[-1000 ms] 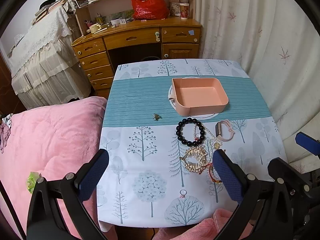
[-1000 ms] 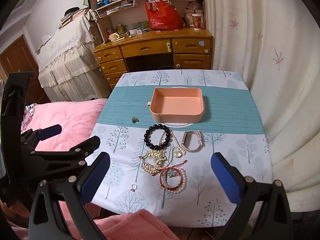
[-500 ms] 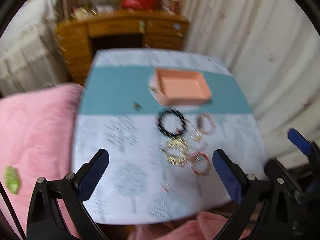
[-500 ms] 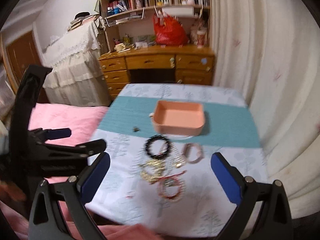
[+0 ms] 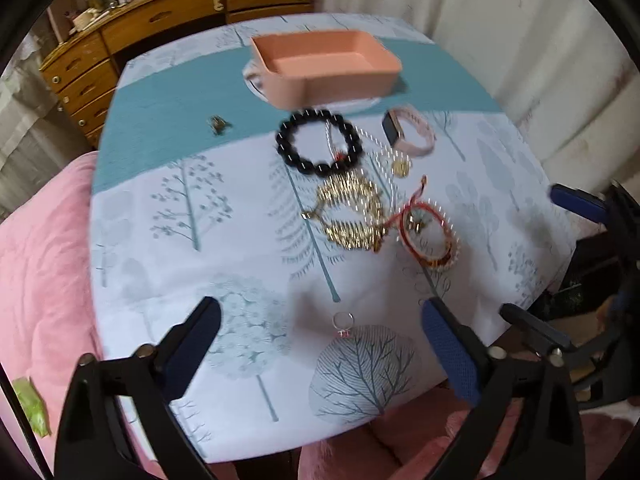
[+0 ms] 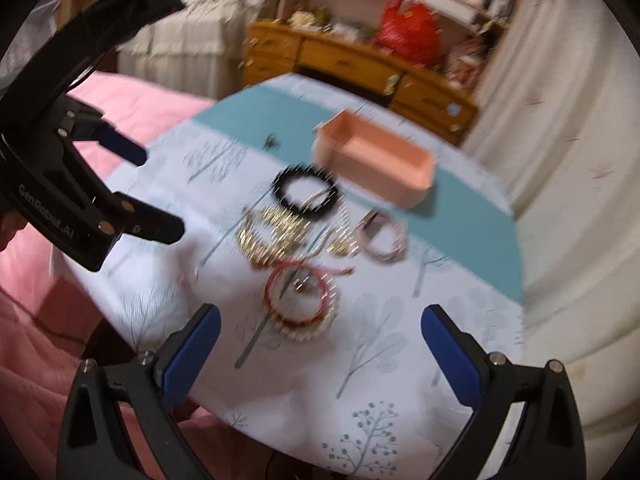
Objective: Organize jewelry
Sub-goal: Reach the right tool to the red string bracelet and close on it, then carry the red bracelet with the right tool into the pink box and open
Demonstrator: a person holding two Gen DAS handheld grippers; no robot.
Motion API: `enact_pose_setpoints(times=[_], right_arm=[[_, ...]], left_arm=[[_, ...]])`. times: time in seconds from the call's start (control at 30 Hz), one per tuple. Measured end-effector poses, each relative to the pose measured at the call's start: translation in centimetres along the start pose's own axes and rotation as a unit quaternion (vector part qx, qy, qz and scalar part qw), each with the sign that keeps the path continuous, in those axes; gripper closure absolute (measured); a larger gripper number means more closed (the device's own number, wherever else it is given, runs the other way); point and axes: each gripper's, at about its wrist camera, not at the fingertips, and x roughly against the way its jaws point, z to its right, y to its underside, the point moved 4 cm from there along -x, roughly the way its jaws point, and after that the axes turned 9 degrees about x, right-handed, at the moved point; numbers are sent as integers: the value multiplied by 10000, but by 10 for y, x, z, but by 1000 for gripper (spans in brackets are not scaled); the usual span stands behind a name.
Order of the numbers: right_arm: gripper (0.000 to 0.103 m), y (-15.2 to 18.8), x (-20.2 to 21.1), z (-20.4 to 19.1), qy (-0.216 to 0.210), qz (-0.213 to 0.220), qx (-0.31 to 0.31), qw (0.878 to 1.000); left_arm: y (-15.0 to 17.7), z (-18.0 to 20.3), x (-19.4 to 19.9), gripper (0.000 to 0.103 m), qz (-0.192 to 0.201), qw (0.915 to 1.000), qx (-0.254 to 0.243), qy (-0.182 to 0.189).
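Note:
A pink tray (image 5: 326, 66) (image 6: 376, 160) stands empty on the teal stripe of the tablecloth. In front of it lie a black bead bracelet (image 5: 318, 142) (image 6: 306, 191), a pink watch band (image 5: 410, 132) (image 6: 380, 236), a gold chain pile (image 5: 352, 212) (image 6: 272, 236), a red and pearl bracelet (image 5: 428, 234) (image 6: 302, 300), a small gold pendant (image 5: 401, 168) and a ring (image 5: 343, 323). A small dark charm (image 5: 218, 124) (image 6: 271, 142) lies apart on the stripe. My left gripper (image 5: 320, 334) is open above the ring. My right gripper (image 6: 320, 338) is open just short of the red bracelet.
The table (image 5: 160, 208) has a tree-print cloth. A pink blanket (image 5: 44, 264) lies along its left and near edges. A wooden desk with drawers (image 5: 168, 20) stands behind, a white curtain (image 6: 568, 152) to the right. The left gripper's body (image 6: 80, 184) shows in the right wrist view.
Both grippers have moved forward and down toward the table. The jewelry now looks larger and closer. Nothing on the table has moved.

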Motion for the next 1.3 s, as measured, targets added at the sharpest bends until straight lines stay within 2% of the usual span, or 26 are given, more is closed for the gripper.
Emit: enact_pose_setpoints(times=[0.13,0.2,0.23,0.27,0.33,0.37,0.4,0.5,0.57,0.67,0.8,1.0,1.3], right_arm=[[20,12,-26,-13,-520,-17,214,9984],[33,15,-38,-23,-681,-83,379,9969],[37,16,-41,-26,-748,-79,431,9962],[43,17,-44,-30,-815,-51,486,9955],[45,19,-52,-34,-898,-80,570,9943],[51,20,-57,-36,-955,-107,622,9934],[58,20,-59,-37,-956,-122,673,9931],[66,18,-71,-37,-928,-104,910,9915],[73,15,-75,-35,-922,-39,984,9909],[87,11,-82,-30,-1185,-38,892,9889],[92,7,-80,-24,-1496,37,774,9857],[92,2,-72,-13,-1970,85,443,9794],[92,-18,-44,25,-2379,497,-32,9700]], left_arm=[[13,3,-25,28,-179,9998,-10,16],[18,5,-37,42,-351,9994,-1,-15],[20,6,-42,45,-414,9991,-5,-56],[22,6,-45,49,-407,9991,-12,-100],[25,8,-52,58,-329,9993,-60,-176],[26,10,-54,61,-310,9992,-100,-212],[28,12,-58,62,-324,9990,-197,-256],[30,21,-59,67,-187,9978,-526,-371],[30,27,-59,75,-152,9973,-647,-302],[31,31,-58,91,-191,9967,-742,-274],[27,33,-59,94,-322,9981,-447,-293],[14,24,-60,100,-536,9983,47,-206],[-12,25,-17,101,-282,9993,223,-105]])
